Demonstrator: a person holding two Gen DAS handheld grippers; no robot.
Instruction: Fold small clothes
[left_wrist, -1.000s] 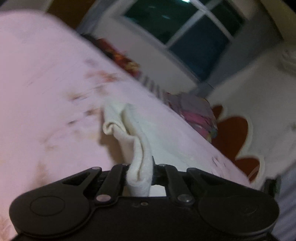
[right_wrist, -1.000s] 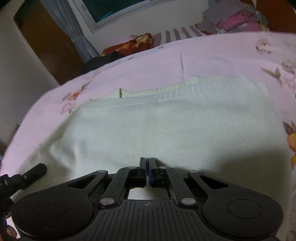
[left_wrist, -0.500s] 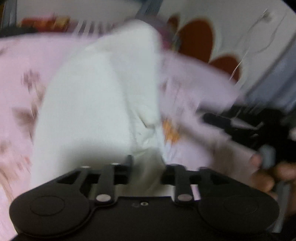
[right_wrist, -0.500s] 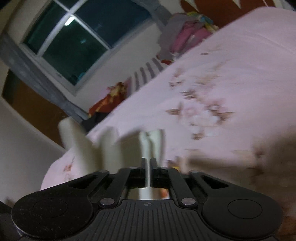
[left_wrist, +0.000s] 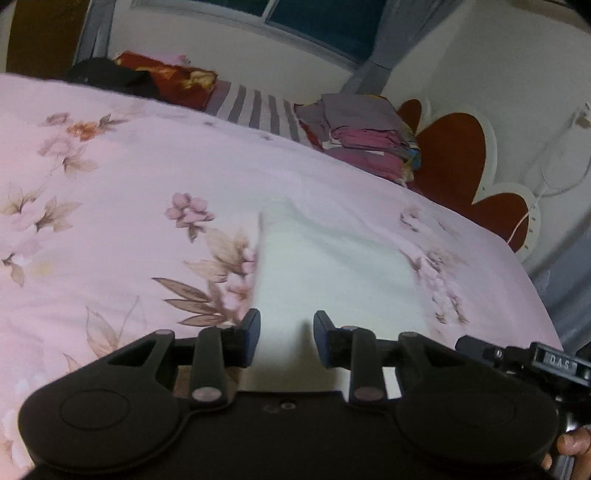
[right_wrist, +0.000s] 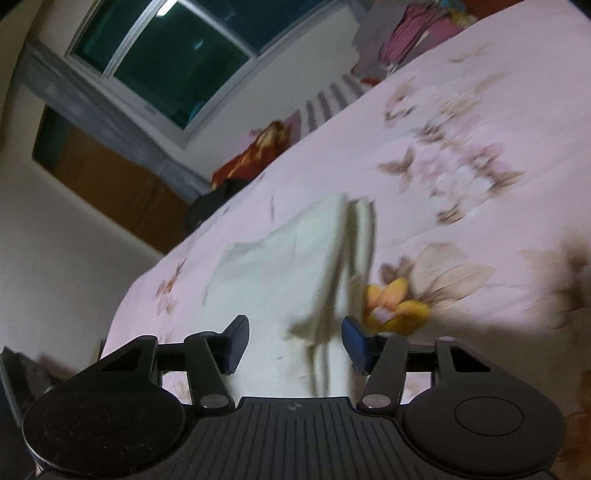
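A small cream-white garment (left_wrist: 332, 266) lies folded on the pink floral bedsheet (left_wrist: 122, 206). My left gripper (left_wrist: 286, 334) hovers at its near edge. Its jaws stand apart and are closing a little, and the cloth lies between and under the fingers without the pads pressing on it. In the right wrist view the same garment (right_wrist: 273, 273) shows its stacked fold edges on its right side. My right gripper (right_wrist: 293, 341) stands over it with jaws wide and closing slightly, and its blue pads (right_wrist: 352, 338) stay clear of the cloth.
A pile of folded clothes (left_wrist: 365, 136) sits at the bed's far side by a red and white headboard (left_wrist: 454, 158). Red and black bundles (left_wrist: 155, 77) lie under the window. The other gripper's black body (left_wrist: 524, 360) and a fingertip (left_wrist: 572, 445) show at lower right.
Both grippers held cloth with shut jaws a second ago. Both have let go, and the garment now lies folded on the sheet. Both views swung round.
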